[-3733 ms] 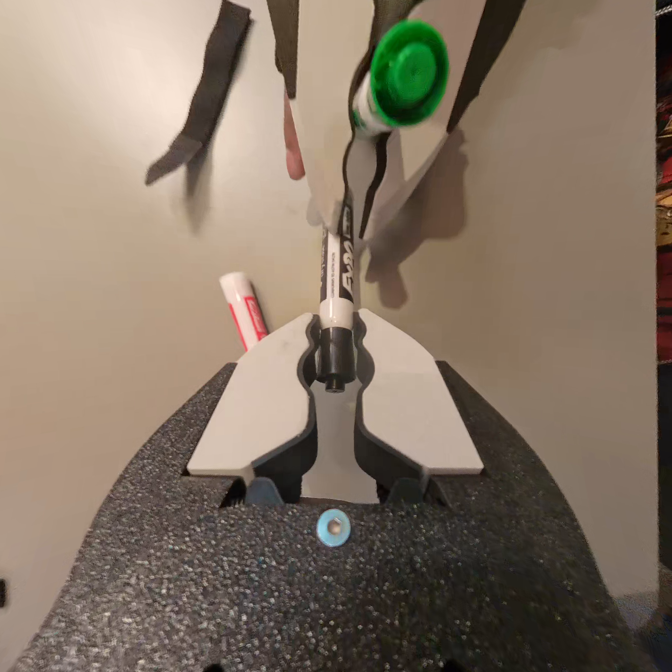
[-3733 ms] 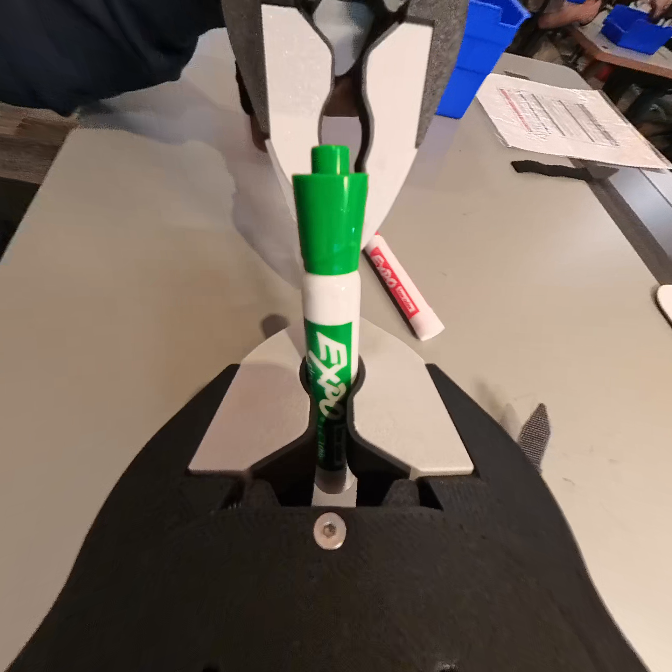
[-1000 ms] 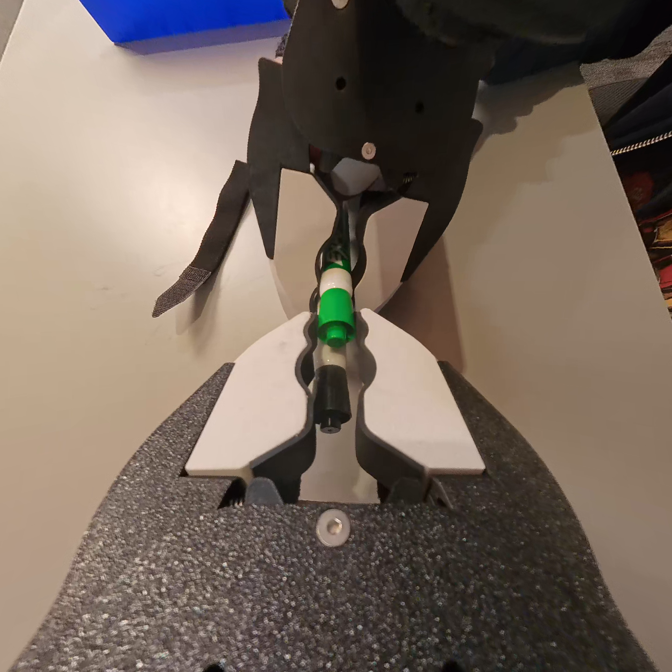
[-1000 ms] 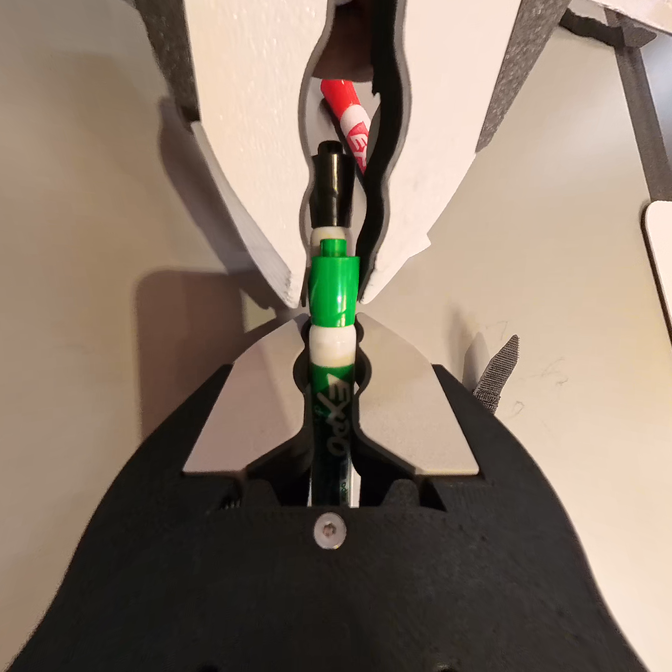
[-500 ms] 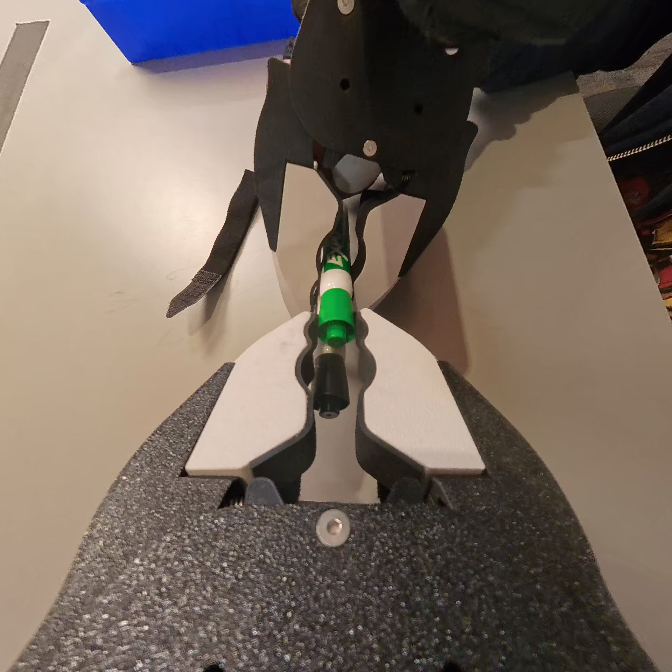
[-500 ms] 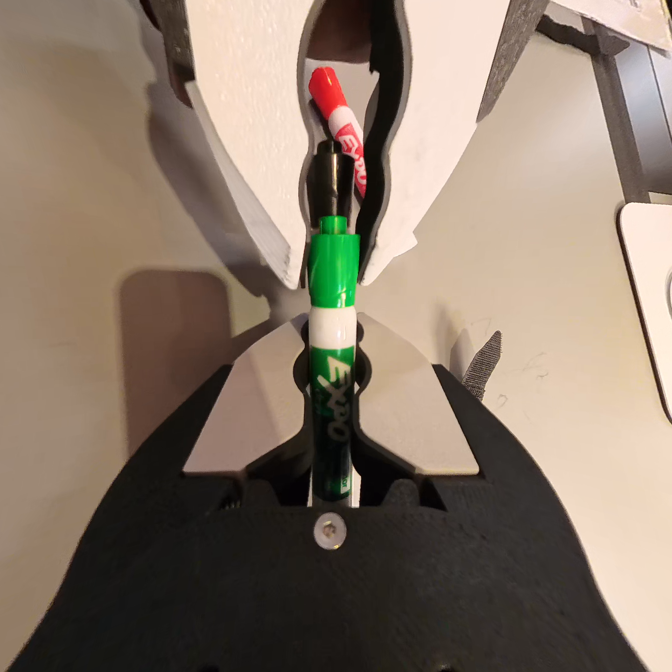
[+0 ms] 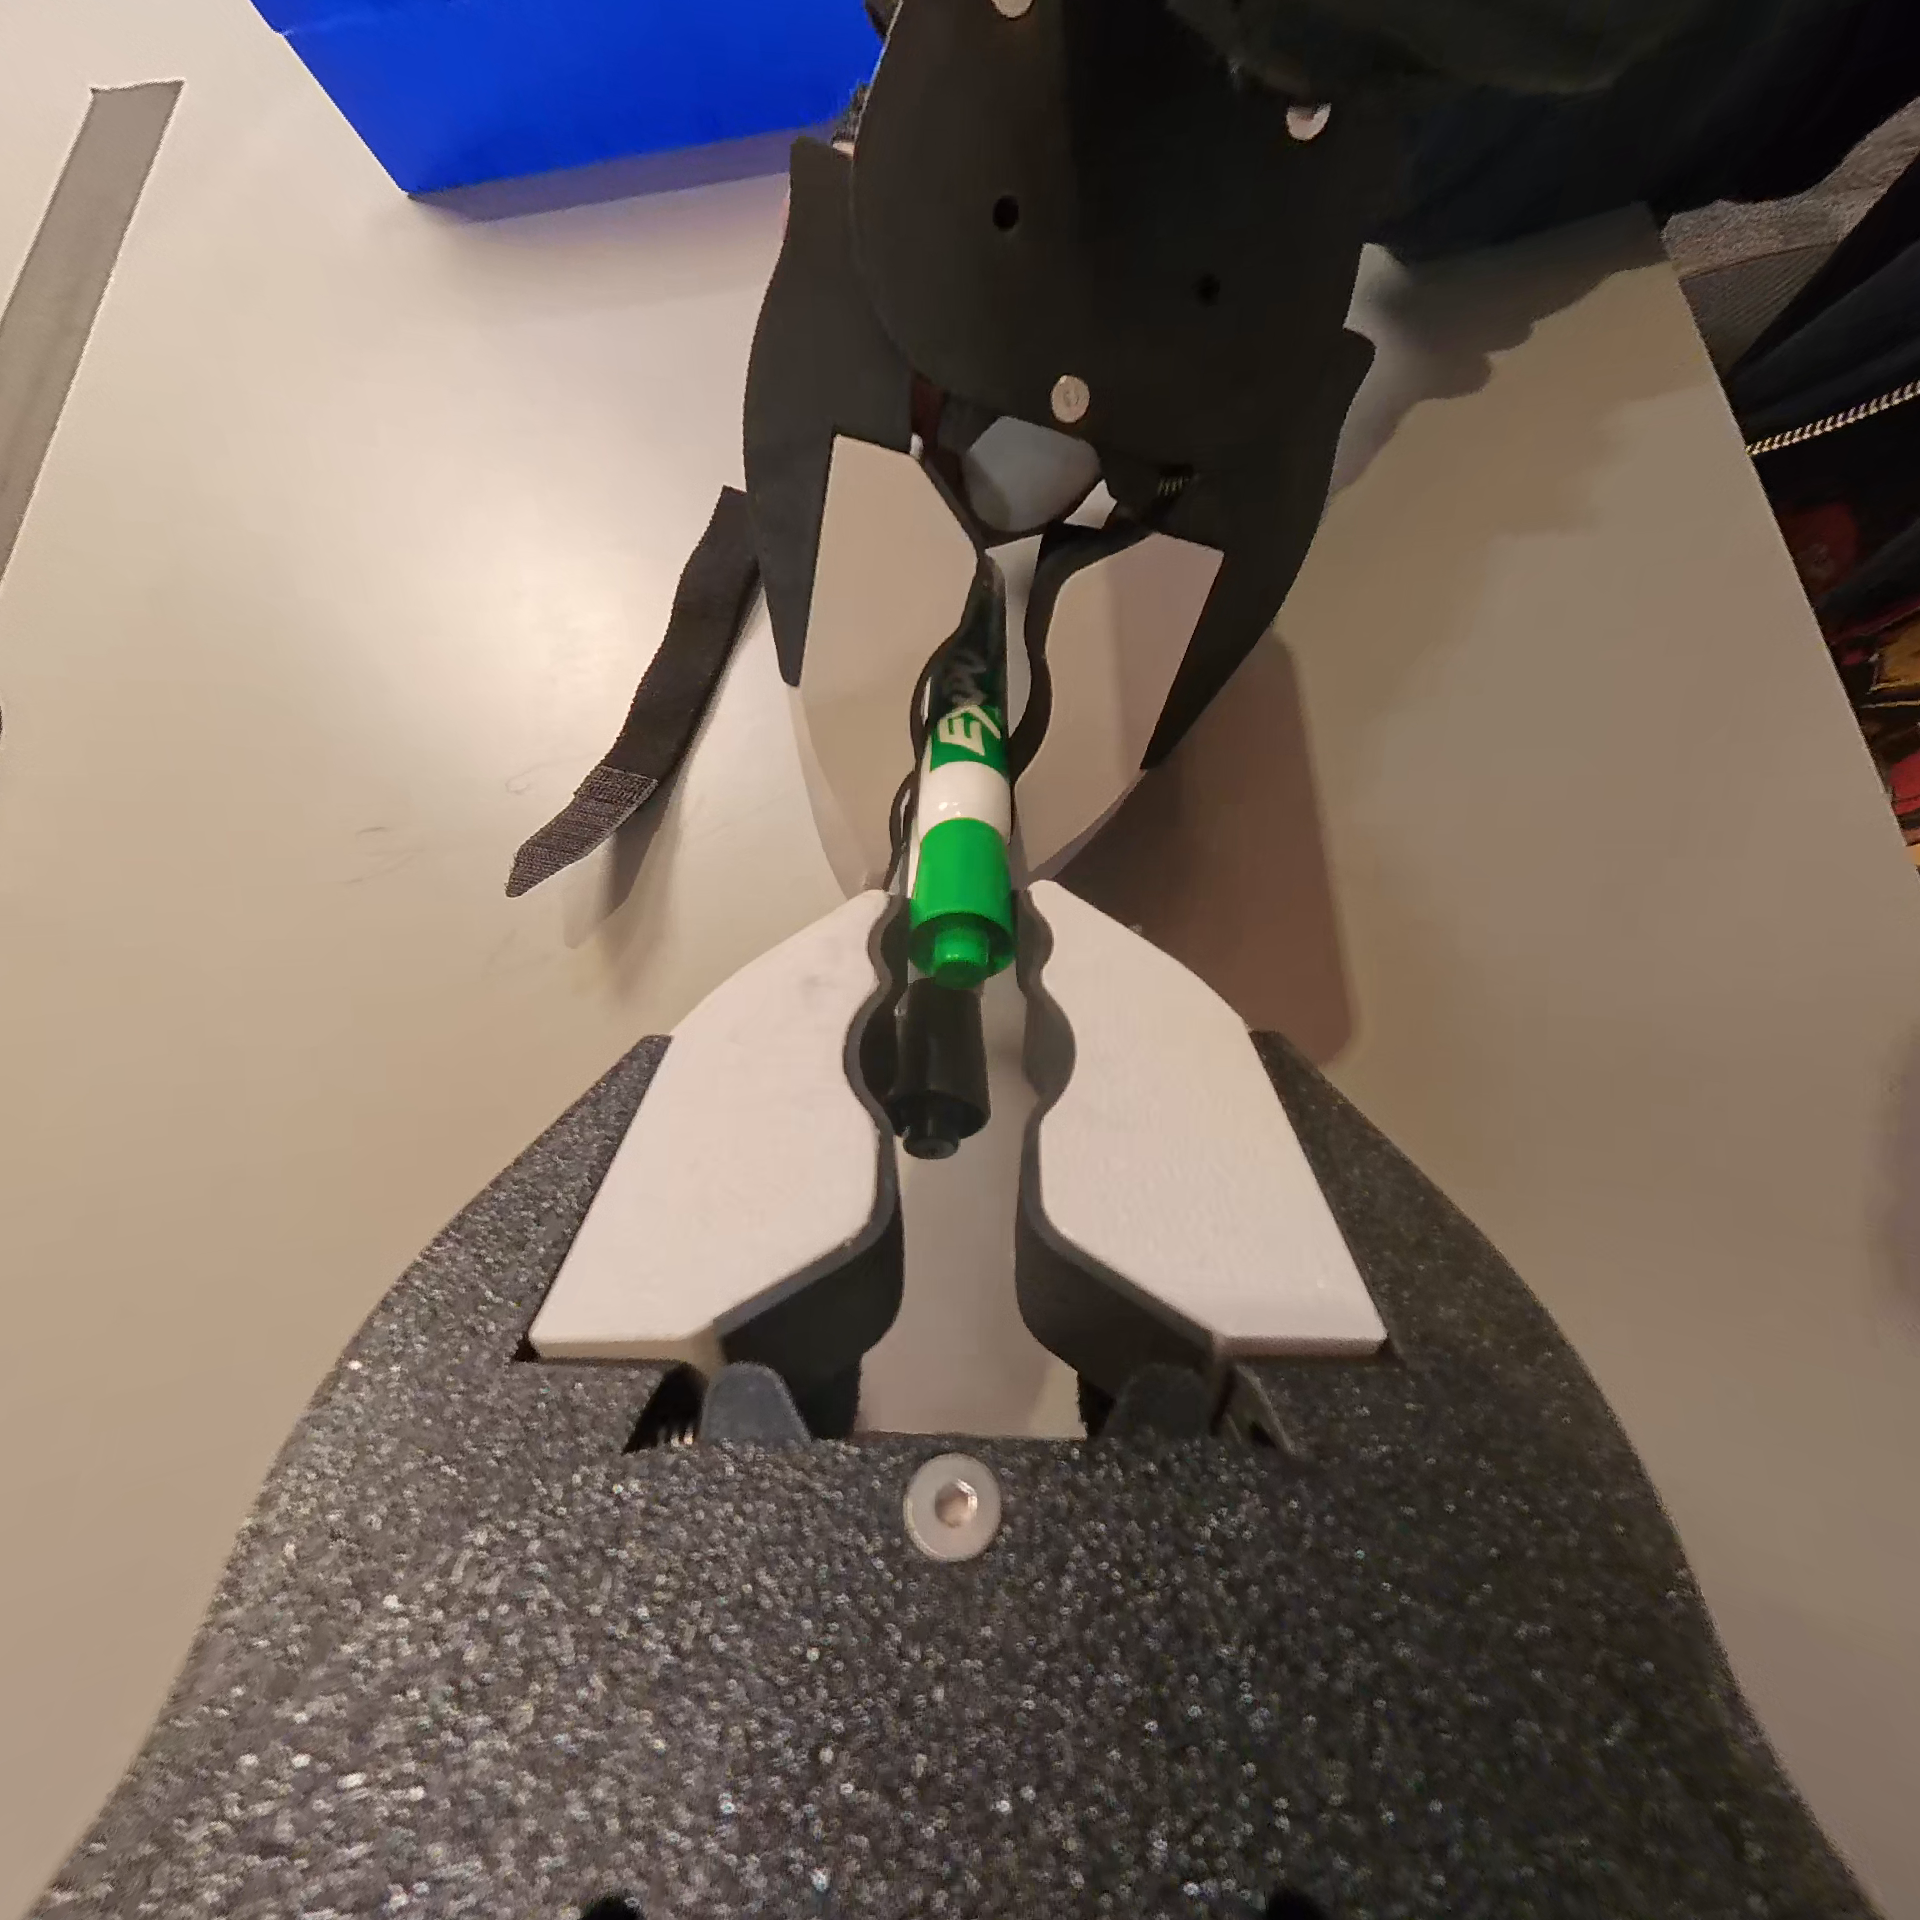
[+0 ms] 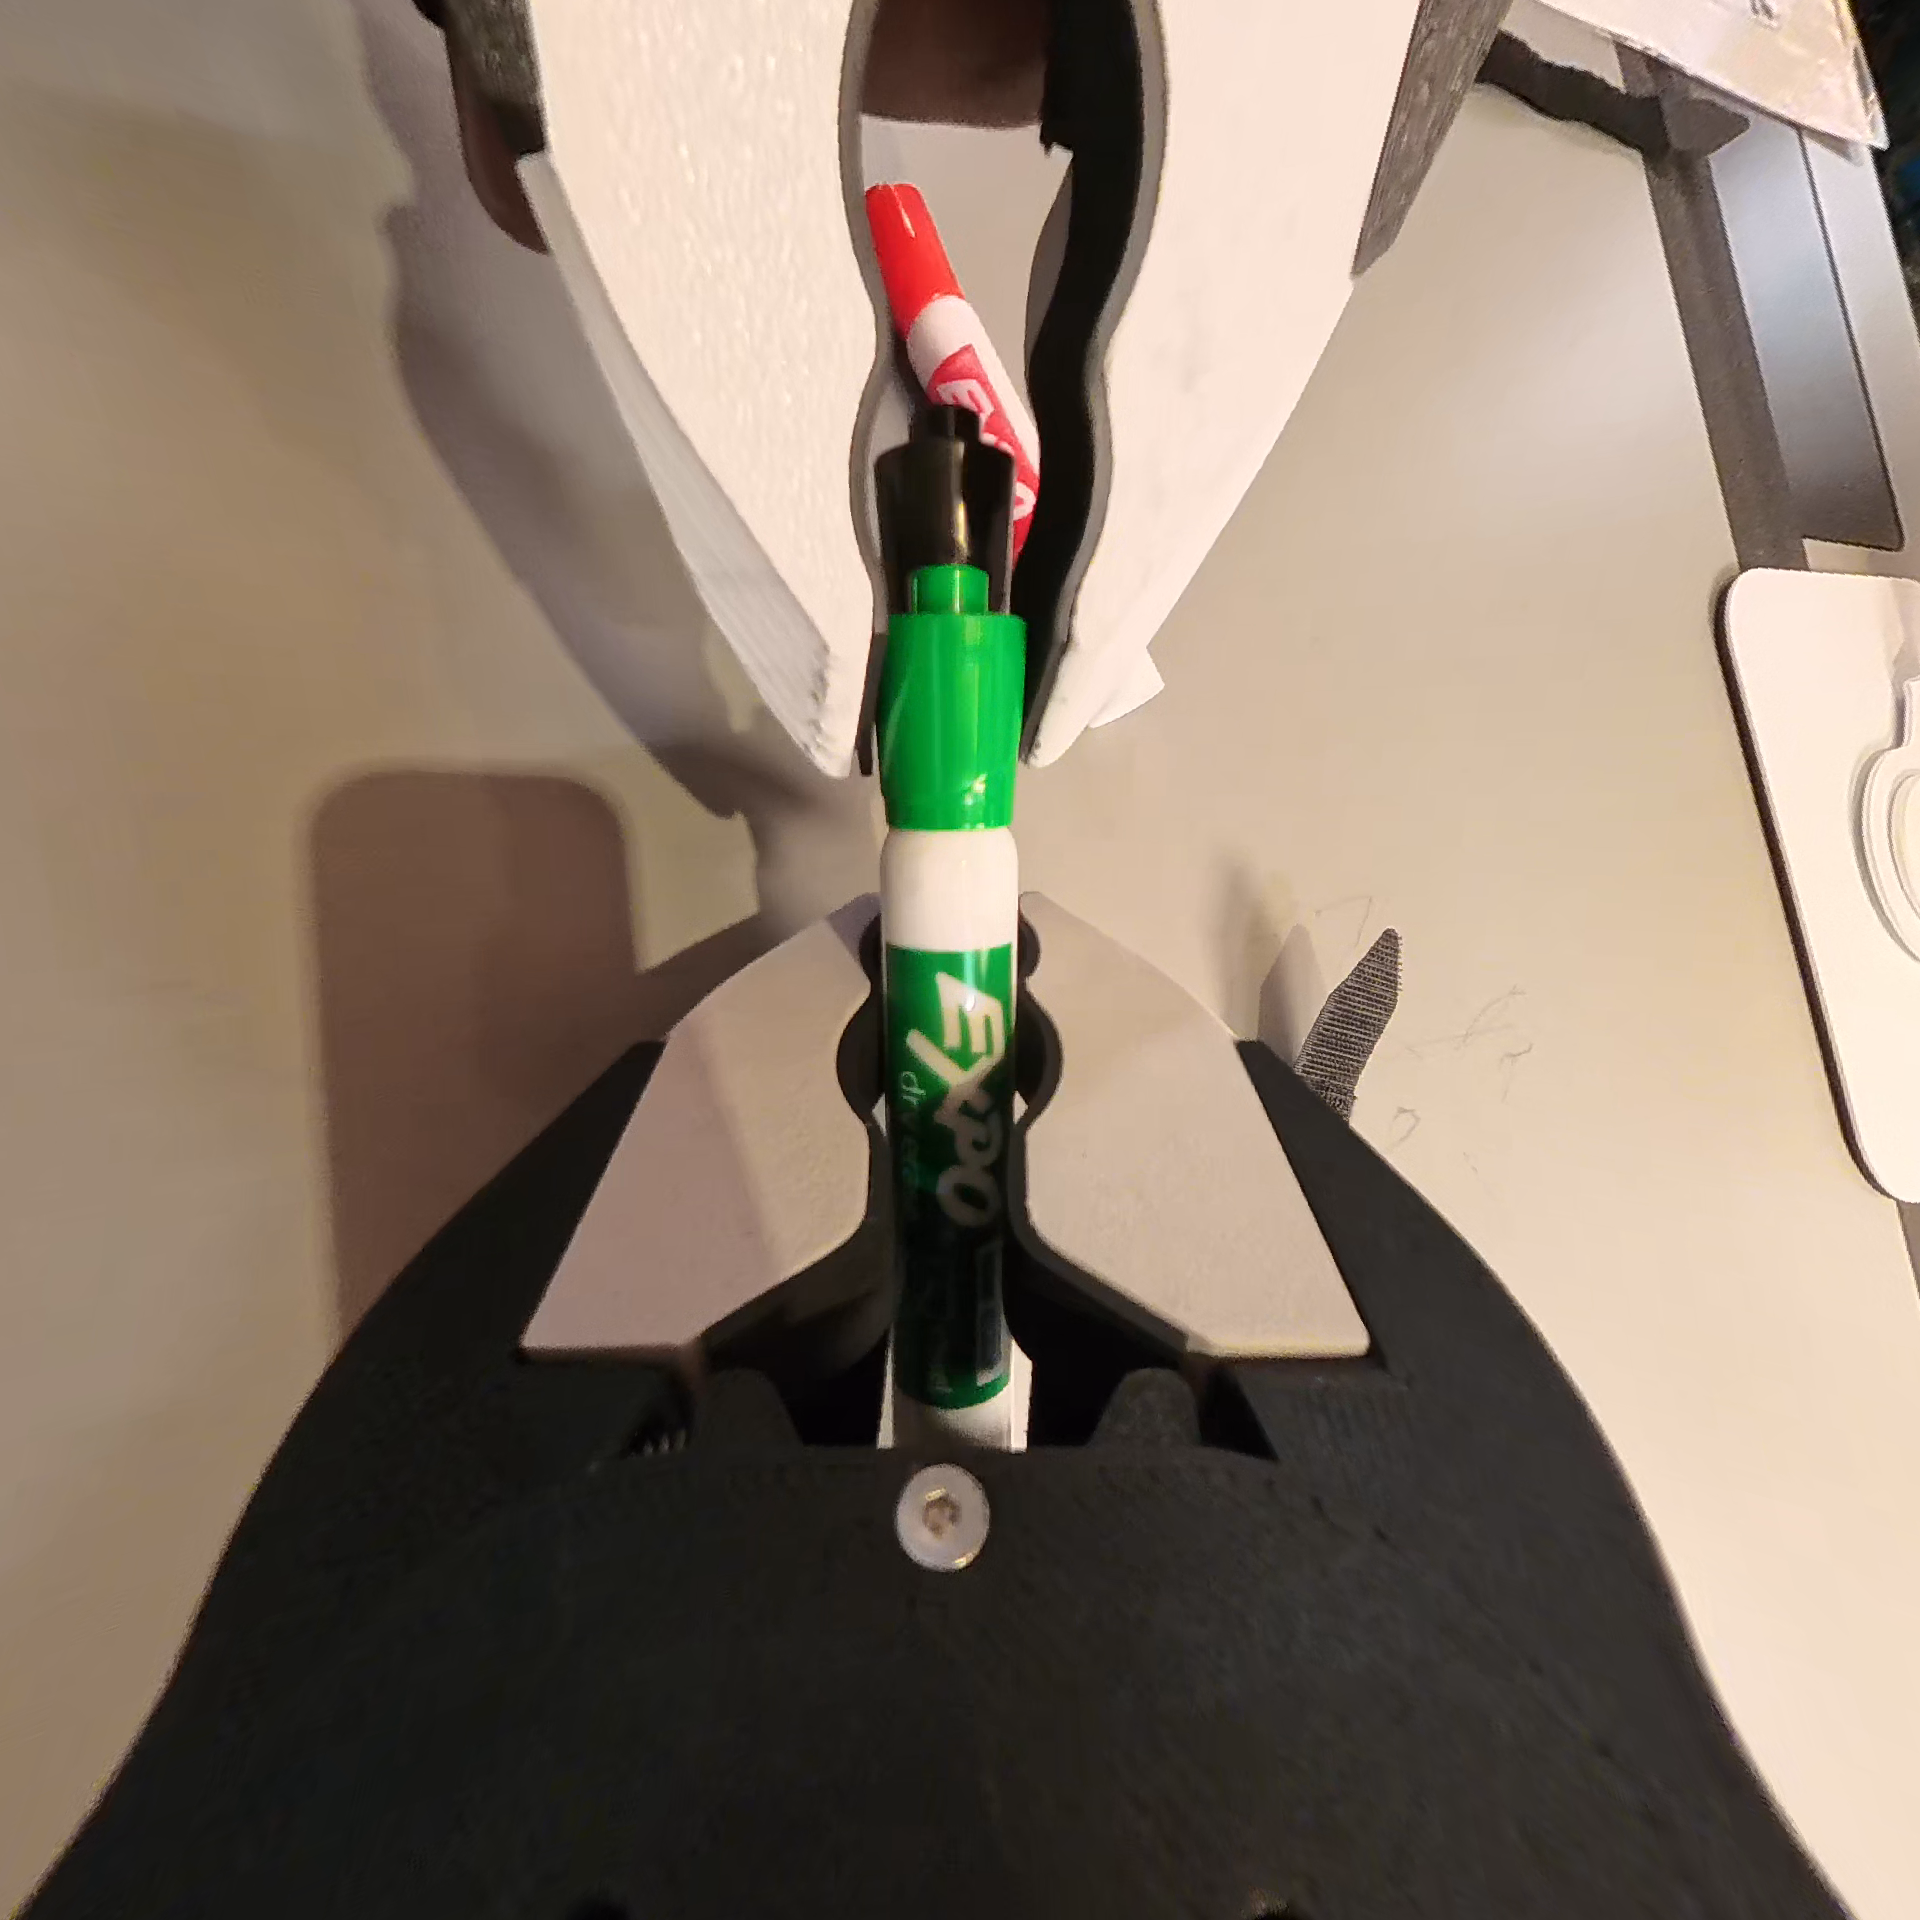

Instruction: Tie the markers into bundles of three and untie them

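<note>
Both tools face each other tip to tip above the table (image 7: 312, 1039). Your right tool (image 8: 945, 935) grips the green marker (image 8: 948, 1091) by its barrel; your left tool (image 7: 961, 914) looks closed on the black marker (image 7: 940, 1070). The 2 markers lie nearly on 1 line, green cap overlapping black cap. A red marker (image 8: 935, 312) and strap (image 7: 644, 707) wait on the table.

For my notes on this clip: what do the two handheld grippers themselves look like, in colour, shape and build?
The left gripper has a speckled dark grey body with a silver screw at the centre. The right gripper has a smoother black body with the same screw. Both flare wide, then taper to two flat pale grey fingers with wavy, dark-lined inner edges. No cables or sleeves show.
</note>
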Demonstrator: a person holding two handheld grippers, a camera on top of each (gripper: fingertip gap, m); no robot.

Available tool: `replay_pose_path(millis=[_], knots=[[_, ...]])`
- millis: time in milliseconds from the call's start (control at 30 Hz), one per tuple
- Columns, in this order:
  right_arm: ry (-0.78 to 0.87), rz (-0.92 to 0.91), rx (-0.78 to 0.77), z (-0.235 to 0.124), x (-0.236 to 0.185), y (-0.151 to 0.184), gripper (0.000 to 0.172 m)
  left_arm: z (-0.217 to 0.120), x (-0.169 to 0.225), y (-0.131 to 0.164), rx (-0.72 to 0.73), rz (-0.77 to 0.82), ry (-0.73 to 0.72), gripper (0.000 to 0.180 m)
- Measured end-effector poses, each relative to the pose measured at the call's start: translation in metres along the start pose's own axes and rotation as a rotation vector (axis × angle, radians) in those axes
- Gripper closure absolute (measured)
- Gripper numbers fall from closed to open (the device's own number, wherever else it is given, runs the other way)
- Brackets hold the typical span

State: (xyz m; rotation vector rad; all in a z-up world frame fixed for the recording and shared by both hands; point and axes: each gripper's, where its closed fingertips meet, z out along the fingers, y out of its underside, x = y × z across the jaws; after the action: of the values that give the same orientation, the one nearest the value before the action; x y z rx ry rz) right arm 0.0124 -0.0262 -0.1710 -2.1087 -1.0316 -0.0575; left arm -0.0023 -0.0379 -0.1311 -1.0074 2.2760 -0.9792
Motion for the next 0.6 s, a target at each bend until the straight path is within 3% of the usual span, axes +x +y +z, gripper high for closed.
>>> replay_pose_path(millis=[33,600], knots=[[0.003,-0.003,-0.002,-0.0003,0.0005,0.0003,0.152,-0.0002,-0.0002,-0.0001,0.000,0.000,-0.001,0.161],[0.049,-0.018,0.002,-0.0051,0.0086,0.0010,0.152,-0.0095,-0.0045,-0.0007,0.024,-0.005,-0.016,0.161]])
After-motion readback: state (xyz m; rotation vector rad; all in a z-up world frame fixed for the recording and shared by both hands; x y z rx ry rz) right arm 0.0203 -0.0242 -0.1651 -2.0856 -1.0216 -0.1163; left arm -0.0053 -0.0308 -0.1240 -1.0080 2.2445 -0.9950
